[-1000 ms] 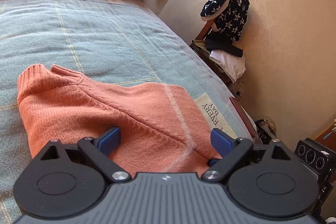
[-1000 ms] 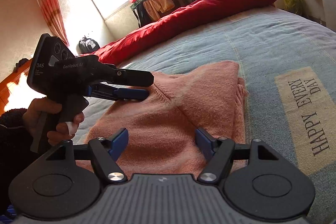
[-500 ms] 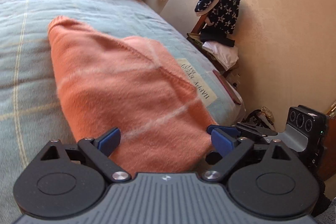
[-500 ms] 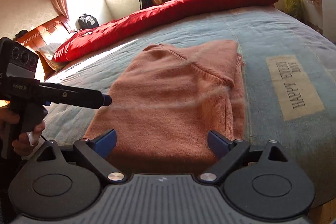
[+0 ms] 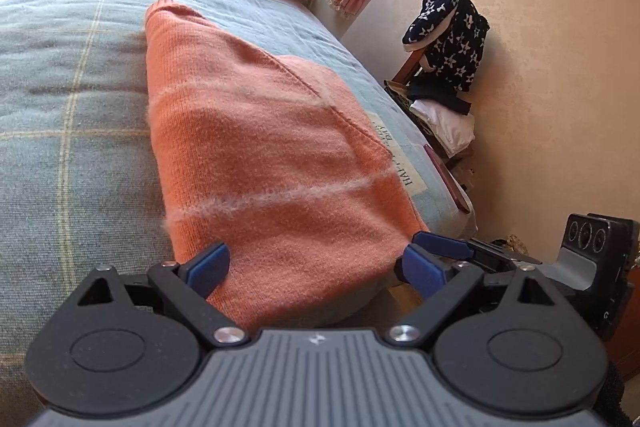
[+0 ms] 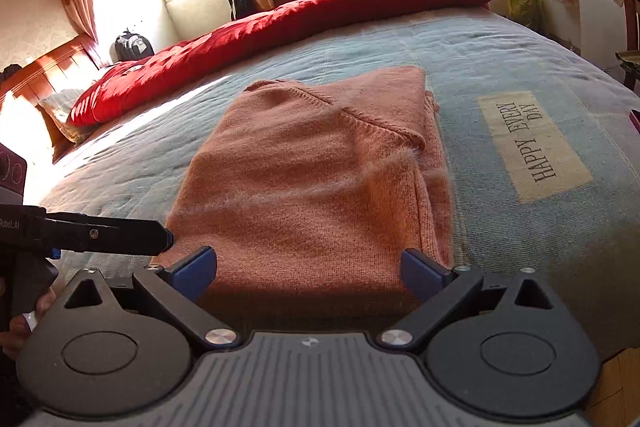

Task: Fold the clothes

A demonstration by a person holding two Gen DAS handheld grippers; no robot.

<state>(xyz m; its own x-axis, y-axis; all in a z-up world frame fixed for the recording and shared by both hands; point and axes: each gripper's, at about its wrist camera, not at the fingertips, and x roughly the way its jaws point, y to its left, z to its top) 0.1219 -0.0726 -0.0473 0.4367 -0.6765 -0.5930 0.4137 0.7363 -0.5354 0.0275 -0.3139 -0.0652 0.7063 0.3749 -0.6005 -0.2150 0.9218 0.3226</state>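
A salmon knit sweater (image 5: pixel 260 155) lies folded into a rectangle on the blue-grey bed cover (image 5: pixel 72 131). In the right wrist view the sweater (image 6: pixel 312 171) shows its neckline at the far end. My left gripper (image 5: pixel 314 263) is open at the sweater's near edge, and its pads do not press on the knit. It also shows side-on as the left gripper (image 6: pixel 166 239) beside the near left corner. My right gripper (image 6: pixel 308 269) is still opening, its jaws wide apart over the near hem with no grip on it. The right gripper (image 5: pixel 436 247) sits off the near right corner.
A red duvet (image 6: pixel 320 15) lies rolled along the far side of the bed. A "HAPPY EVERY DAY" label (image 6: pixel 528 143) is sewn on the cover right of the sweater. A chair piled with clothes (image 5: pixel 444 39) stands by the wall past the bed's edge.
Both grippers have drawn back to the sweater's near edge. The left one left the sweater's middle for its near left corner. The right jaws have spread wider.
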